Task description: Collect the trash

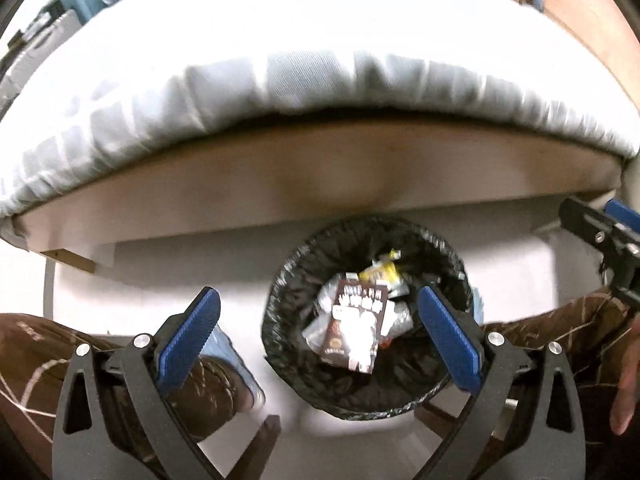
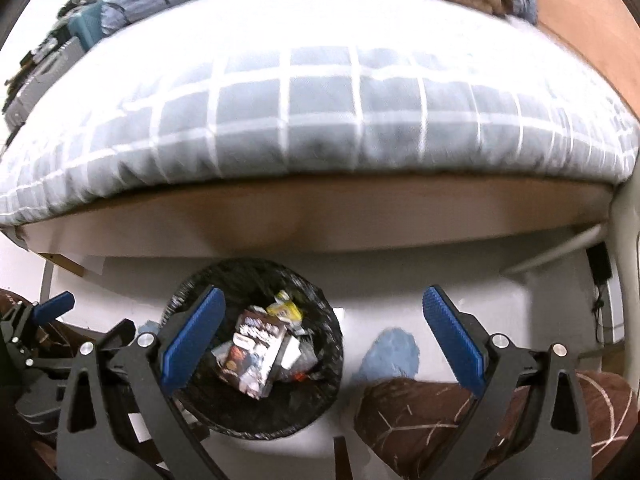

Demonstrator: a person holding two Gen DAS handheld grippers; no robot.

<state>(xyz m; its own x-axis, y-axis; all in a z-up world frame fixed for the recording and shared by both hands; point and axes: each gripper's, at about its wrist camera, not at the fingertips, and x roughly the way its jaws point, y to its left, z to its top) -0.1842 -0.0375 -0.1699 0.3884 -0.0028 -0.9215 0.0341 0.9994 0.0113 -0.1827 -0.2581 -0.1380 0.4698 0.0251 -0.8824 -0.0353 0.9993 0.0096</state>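
A round bin lined with a black bag (image 1: 288, 292) stands on the white floor by the bed. In it lie a brown snack packet (image 1: 354, 330), a yellow wrapper (image 1: 380, 272) and other scraps. My left gripper (image 1: 318, 310) is open and empty above the bin. My right gripper (image 2: 324, 310) is open and empty, just right of the bin (image 2: 324, 372); the brown packet (image 2: 254, 346) and yellow wrapper (image 2: 286, 310) show there too. Part of the right gripper shows at the left wrist view's right edge (image 1: 600, 232), and the left gripper at the right wrist view's left edge (image 2: 44, 312).
A bed with a grey checked cover (image 2: 320, 112) on a wooden frame (image 1: 320, 184) fills the space ahead. The person's legs in brown patterned trousers (image 2: 440, 412) and light blue slippers (image 2: 394, 350) flank the bin. Clutter lies on the bed's far left (image 2: 60, 52).
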